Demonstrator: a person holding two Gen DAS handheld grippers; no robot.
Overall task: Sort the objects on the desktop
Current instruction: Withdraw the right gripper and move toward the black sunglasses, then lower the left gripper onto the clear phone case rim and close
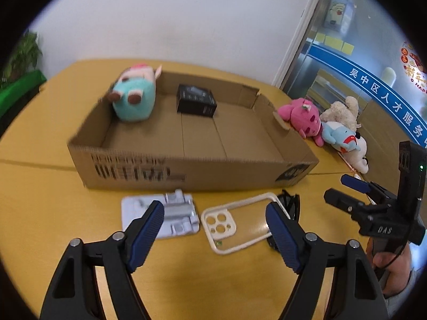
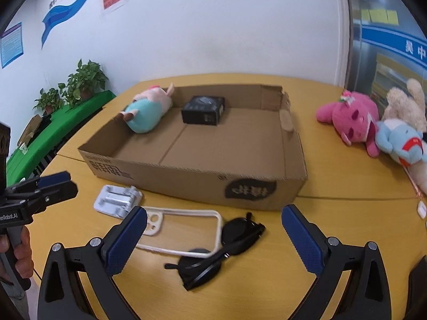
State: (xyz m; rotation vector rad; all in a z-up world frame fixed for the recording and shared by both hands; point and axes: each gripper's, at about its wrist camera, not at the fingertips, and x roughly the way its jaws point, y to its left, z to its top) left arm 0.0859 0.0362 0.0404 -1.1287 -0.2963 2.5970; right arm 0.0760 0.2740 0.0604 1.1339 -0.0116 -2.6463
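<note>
1. The left claw (image 1: 214, 218) stands with its blue pads wide apart and nothing between them, low in the left wrist view above the phone case (image 1: 241, 222).
2. The right claw (image 2: 213, 237) is likewise spread apart and empty, low in the right wrist view over the black sunglasses (image 2: 221, 248).
3. On the yellow tabletop (image 2: 347, 240), the white stand (image 2: 117, 200), phone case and sunglasses lie in a row just before the cardboard box (image 2: 192, 181).
4. Inside the box, at its far end, lie a teal plush (image 2: 145, 113) and a black carton (image 2: 204, 110).
5. A pink plush (image 2: 349, 116), a blue plush (image 2: 400, 141) and a cream plush (image 2: 405, 101) are heaped at the right of the frame.
</note>
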